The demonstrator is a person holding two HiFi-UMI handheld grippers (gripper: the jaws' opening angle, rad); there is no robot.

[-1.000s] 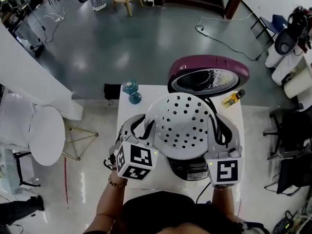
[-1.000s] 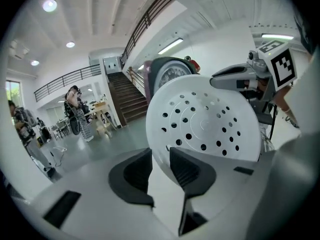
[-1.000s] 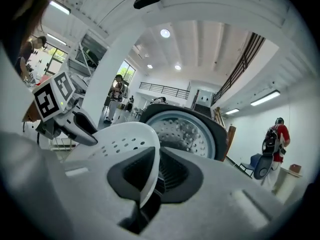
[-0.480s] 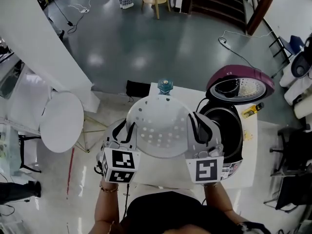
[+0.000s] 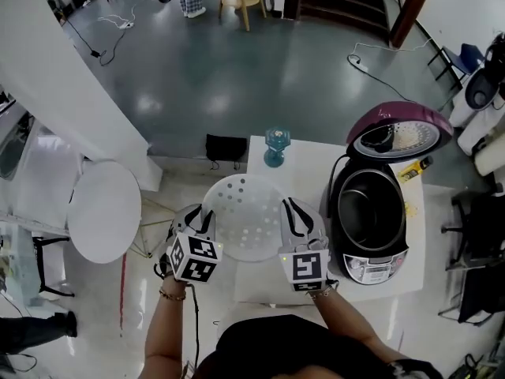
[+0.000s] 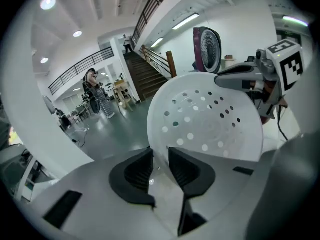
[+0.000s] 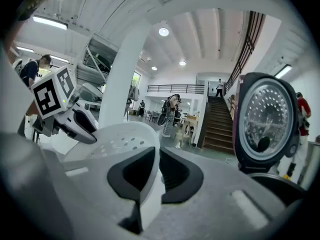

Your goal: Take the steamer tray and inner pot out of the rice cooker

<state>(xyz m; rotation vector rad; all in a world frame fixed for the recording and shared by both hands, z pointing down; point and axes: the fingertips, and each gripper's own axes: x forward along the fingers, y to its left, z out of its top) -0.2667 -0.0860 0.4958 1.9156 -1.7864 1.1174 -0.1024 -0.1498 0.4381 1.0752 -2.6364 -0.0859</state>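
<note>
Both grippers hold the white perforated steamer tray (image 5: 245, 229) by opposite rim edges, in the air left of the rice cooker (image 5: 371, 260) and over the table's left part. My left gripper (image 5: 207, 216) is shut on the left rim and my right gripper (image 5: 294, 212) on the right rim. In the left gripper view the tray (image 6: 206, 120) stands between the pads of the left gripper (image 6: 160, 160). In the right gripper view the tray's rim (image 7: 120, 138) sits in the right gripper (image 7: 158, 167). The cooker's purple lid (image 5: 398, 131) is up, and the dark inner pot (image 5: 368, 212) sits inside.
A blue glass stand (image 5: 274, 145) is at the back edge of the white table (image 5: 308, 164). A yellow item (image 5: 414, 170) lies behind the cooker. A round white chair (image 5: 102, 212) stands on the floor to the left. A cable hangs at the table's front.
The tray, carried by both grippers, has gone from above the cooker leftward and lower, over the table's left side. The open cooker and its inner pot are now uncovered.
</note>
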